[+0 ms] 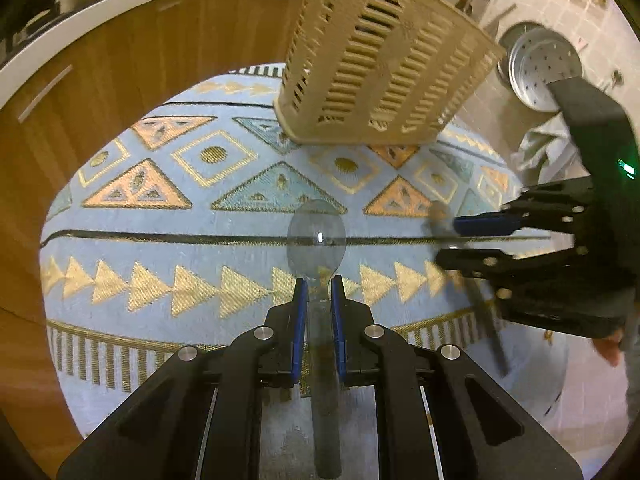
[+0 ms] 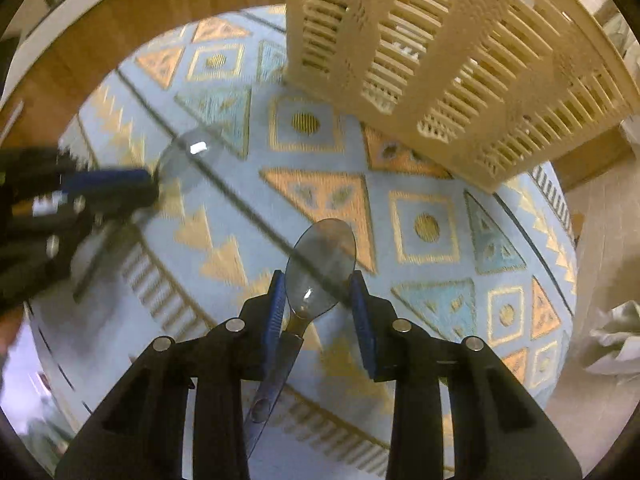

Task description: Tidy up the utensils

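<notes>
My left gripper (image 1: 319,286) is shut on the handle of a clear bluish plastic spoon (image 1: 317,232), bowl pointing forward over the patterned cloth. My right gripper (image 2: 318,284) holds a second clear bluish spoon (image 2: 322,258) between its blue pads, the bowl wedged between the fingertips and the handle slanting down to the left. The right gripper also shows in the left wrist view (image 1: 472,240) at the right, blurred. The left gripper shows in the right wrist view (image 2: 136,188) at the left with its spoon (image 2: 188,156). A beige slotted utensil basket (image 1: 384,56) stands upright at the far side of the table, also in the right wrist view (image 2: 460,52).
The round table carries a light blue cloth (image 1: 160,240) with gold and orange triangles. Wooden cabinets (image 1: 100,72) with a white counter curve behind it. A metal perforated pan (image 1: 540,64) sits on the tiled floor at the right, near a crumpled white cloth (image 2: 616,340).
</notes>
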